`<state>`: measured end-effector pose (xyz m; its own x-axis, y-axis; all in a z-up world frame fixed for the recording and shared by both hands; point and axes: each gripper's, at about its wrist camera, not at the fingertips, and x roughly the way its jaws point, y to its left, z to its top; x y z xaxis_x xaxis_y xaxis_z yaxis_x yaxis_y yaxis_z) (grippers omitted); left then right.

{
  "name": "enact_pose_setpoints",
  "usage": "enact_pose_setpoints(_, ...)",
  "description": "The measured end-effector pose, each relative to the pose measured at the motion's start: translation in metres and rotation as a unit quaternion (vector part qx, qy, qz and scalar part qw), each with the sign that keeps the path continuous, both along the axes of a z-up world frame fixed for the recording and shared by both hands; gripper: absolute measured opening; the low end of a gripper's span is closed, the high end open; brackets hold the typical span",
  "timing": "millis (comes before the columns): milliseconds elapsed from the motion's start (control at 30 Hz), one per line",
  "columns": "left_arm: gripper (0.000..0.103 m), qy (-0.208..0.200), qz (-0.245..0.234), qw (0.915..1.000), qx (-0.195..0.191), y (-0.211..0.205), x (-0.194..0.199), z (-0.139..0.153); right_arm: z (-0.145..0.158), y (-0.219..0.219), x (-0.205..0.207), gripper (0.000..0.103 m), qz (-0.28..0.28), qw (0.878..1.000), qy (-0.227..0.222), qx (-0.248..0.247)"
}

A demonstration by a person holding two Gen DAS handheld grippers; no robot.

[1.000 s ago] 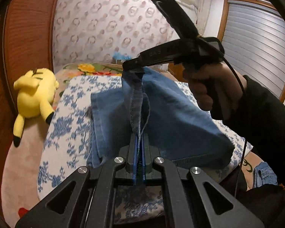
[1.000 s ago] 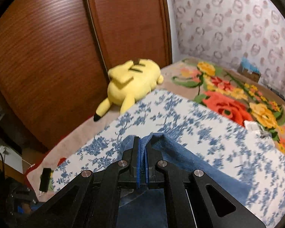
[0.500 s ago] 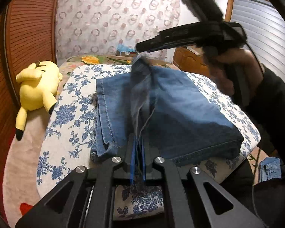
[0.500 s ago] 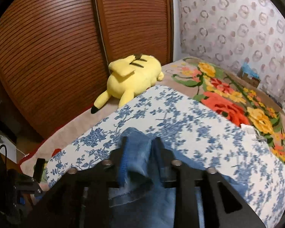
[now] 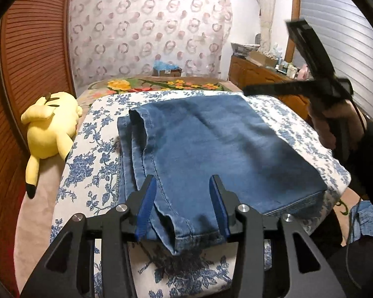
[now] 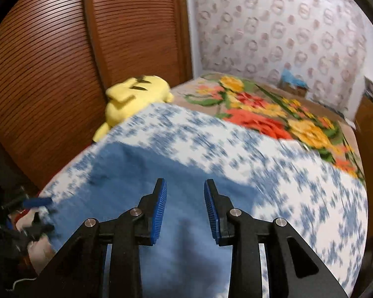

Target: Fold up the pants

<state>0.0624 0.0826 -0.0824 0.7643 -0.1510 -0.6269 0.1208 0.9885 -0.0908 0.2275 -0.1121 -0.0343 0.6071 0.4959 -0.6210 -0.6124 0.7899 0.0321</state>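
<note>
Folded blue denim pants [image 5: 211,146] lie flat on a white cushion with blue flower print [image 5: 92,154], on the bed. The left tool [image 5: 184,208] hovers released over the hem at 6 o'clock. The right tool [image 6: 185,209], also released, hovers above the denim. A yellow plush toy [image 5: 49,129] lies at 9 o'clock.

Both tools were matte black plastic with triangular cut-outs in their linkage arms and round silver screw heads at the joints. The left gripper [image 5: 182,193] carried flat blue pads [image 5: 144,212] along the inside of its fingers; the right gripper [image 6: 185,198] had ribbed blue ones. The person's right hand [image 5: 335,124] was bare-skinned above a black sleeve [image 5: 368,164], with a thin black cable trailing beside it.
</note>
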Motion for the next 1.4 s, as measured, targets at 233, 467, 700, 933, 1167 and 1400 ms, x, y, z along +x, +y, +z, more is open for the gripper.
enact_pose_setpoints(233,0.045,0.015,0.011,0.9998,0.004,0.0,0.006,-0.009,-0.029,-0.035,-0.008,0.035,-0.027,0.999,0.042,0.014)
enact_pose_setpoints(467,0.045,0.034,0.022,0.9991,0.011,0.003,0.013,-0.022,-0.047,-0.04,-0.001,0.037,-0.035,0.997,0.071,0.019)
enact_pose_setpoints(700,0.045,0.048,0.034,0.9982,0.005,0.011,0.017,-0.037,-0.063,-0.033,0.027,0.038,-0.029,0.992,0.115,0.048)
enact_pose_setpoints(933,0.045,0.048,0.033,0.9983,0.007,0.011,0.017,-0.037,-0.069,-0.031,0.041,0.038,-0.023,0.991,0.112,0.07)
enact_pose_setpoints(1167,0.045,0.044,0.04,0.9982,0.002,0.01,0.019,-0.032,-0.061,-0.034,0.031,0.005,0.0,0.994,0.072,0.079)
enact_pose_setpoints(1400,0.045,0.023,0.04,0.999,0.001,0.005,0.022,-0.015,-0.031,-0.033,0.024,0.004,-0.022,0.999,0.01,0.044)
